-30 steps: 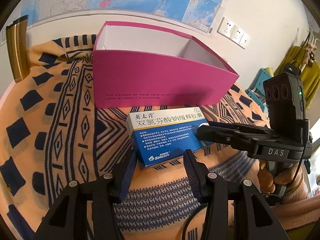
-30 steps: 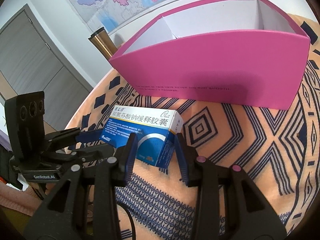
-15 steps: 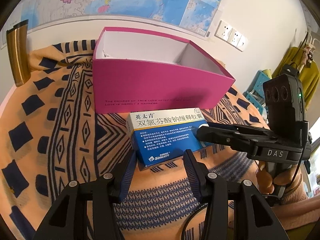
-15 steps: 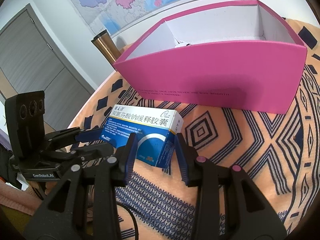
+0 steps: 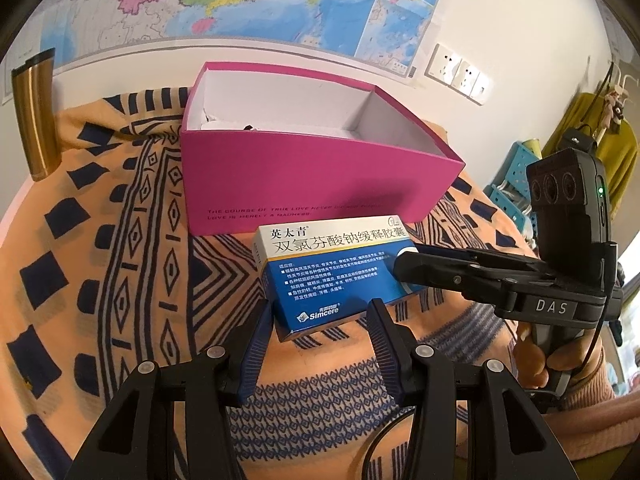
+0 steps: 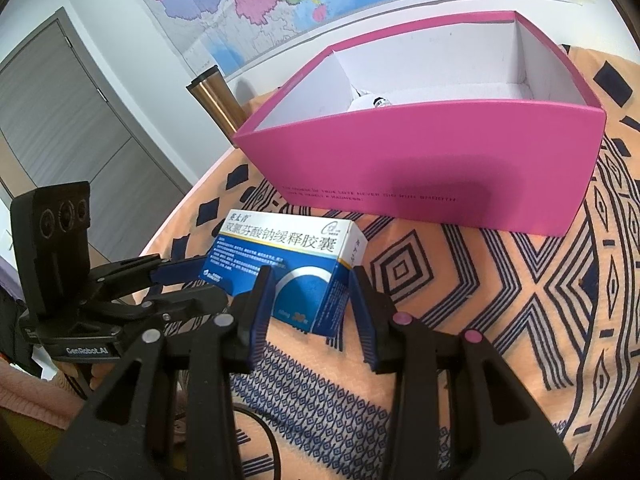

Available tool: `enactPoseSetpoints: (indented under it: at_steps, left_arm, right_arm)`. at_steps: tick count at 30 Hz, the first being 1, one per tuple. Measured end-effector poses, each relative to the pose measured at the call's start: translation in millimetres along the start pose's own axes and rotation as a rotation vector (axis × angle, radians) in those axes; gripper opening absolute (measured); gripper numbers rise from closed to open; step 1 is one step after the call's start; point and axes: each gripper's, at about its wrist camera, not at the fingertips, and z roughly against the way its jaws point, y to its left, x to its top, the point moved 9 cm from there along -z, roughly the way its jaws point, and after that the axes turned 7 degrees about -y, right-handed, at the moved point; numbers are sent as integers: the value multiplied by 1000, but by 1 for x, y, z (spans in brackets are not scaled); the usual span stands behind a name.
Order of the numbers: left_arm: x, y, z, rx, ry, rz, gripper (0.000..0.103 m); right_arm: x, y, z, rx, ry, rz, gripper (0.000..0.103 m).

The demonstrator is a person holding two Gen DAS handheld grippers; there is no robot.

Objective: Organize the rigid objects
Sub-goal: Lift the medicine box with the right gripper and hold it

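Medicine box (image 5: 332, 276) raised, box interior exposed

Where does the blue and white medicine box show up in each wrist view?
Left wrist: medicine box at centre, between the left gripper's fingers.
Right wrist: medicine box left of centre, between the right gripper's fingers.
Shared landmark: pink box right behind it.

Left wrist view: looks forward and down past its own jaws, close over the medicine box (image 5: 334, 276), the right gripper (image 5: 404, 264) entering from its right.
Right wrist view: same downward tilt, equally close, the left gripper (image 6: 200, 276) entering from its left.
Shared: medicine box, pink box (image 5: 304, 184), patterned cloth (image 5: 100, 260).
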Motion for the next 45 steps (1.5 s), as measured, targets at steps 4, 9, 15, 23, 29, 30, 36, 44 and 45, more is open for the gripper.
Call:
enactPoseSetpoints:
  at_steps: [4, 9, 15, 23, 29, 30, 36, 44, 45]
  left_arm:
    - [0, 0, 0, 0, -1, -1, 48]
    - [2, -2, 1, -4, -6, -2, 48]
    - [2, -3, 2, -7, -9, -3, 48]
    - [5, -4, 3, -13, -17, -4, 48]
    - [6, -6, 5, -15, -24, -7, 48]
    - [6, -7, 5, -15, -25, -8, 48]
    - [8, -7, 6, -14, -31, -11, 48]
    - [11, -8, 7, -13, -40, -18, 48]
    - [11, -8, 7, -13, -41, -19, 48]
  right_arm:
    - [0, 0, 1, 0, -2, 3, 41]
    - [1, 0, 1, -1, -4, 3, 41]
    - [2, 0, 3, -2, -6, 5, 41]
    - [5, -1, 6, 0, -13, 8, 41]
    - [8, -1, 9, -1, -21, 13, 41]
    - [8, -1, 9, -1, -22, 14, 41]
    - [9, 1, 10, -2, -26, 18, 41]
    - [11, 2, 11, -4, -31, 21, 41]
    - [11, 2, 11, -4, -32, 22, 41]
